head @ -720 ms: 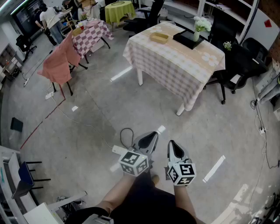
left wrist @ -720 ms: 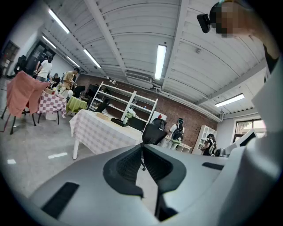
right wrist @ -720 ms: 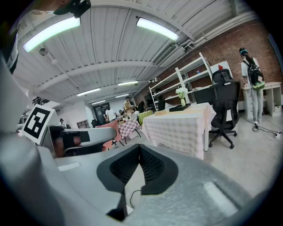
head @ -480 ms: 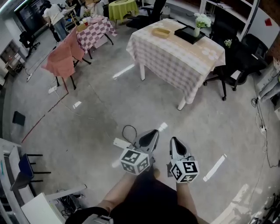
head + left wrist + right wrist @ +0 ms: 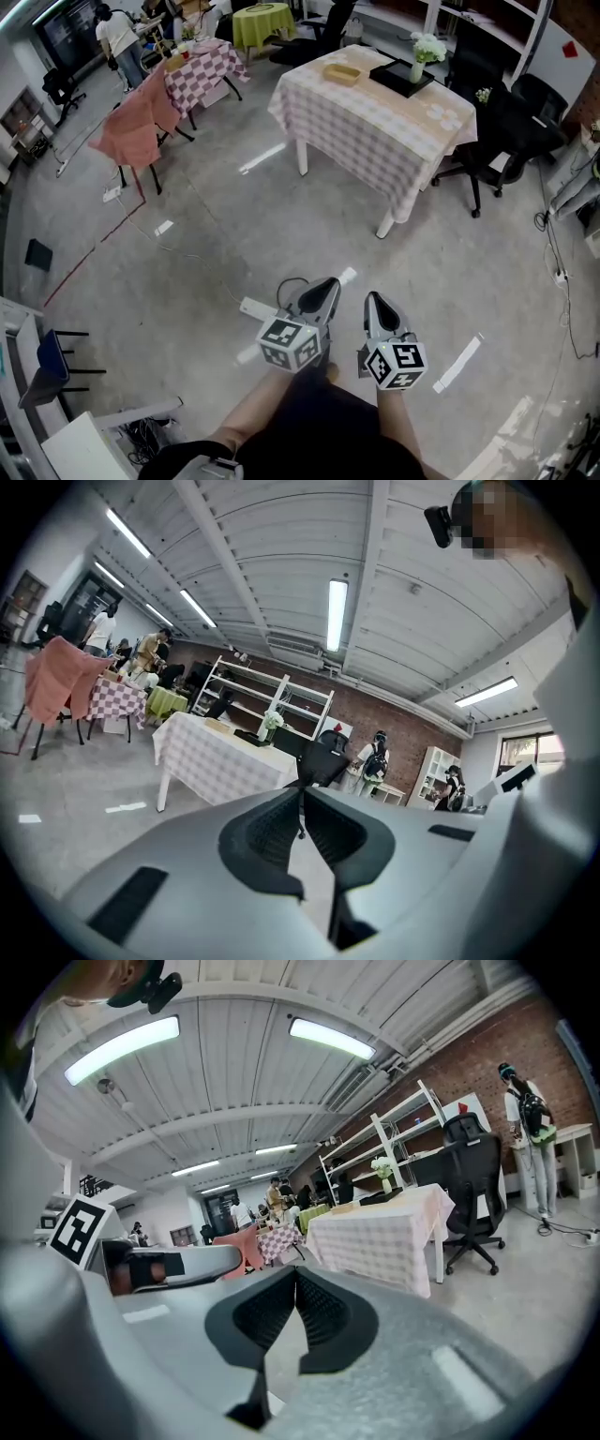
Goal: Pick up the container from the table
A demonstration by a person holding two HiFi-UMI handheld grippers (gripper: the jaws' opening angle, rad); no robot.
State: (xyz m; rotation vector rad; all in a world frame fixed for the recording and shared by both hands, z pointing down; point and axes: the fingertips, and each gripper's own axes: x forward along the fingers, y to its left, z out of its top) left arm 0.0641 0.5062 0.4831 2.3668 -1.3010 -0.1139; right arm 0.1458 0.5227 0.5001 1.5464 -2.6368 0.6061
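Grey concrete floor [image 5: 216, 234], glossy in patches, runs under everything. Pink-and-cream checked, cloth-draped rectangular worktop [image 5: 375, 122] on white legs stands well ahead of the person. Grey plastic two-jaw left tool [image 5: 328, 283] with marker cube, held low near the body: jaws pressed together, nothing between. Grey plastic two-jaw right tool [image 5: 369, 300], just beside the left: jaws pressed together, empty. Flat black square tray [image 5: 401, 79] lies on the worktop. Shallow tan rectangular container [image 5: 342, 75], open-topped and low-walled, sits on the worktop near the tray, well apart from both tools.
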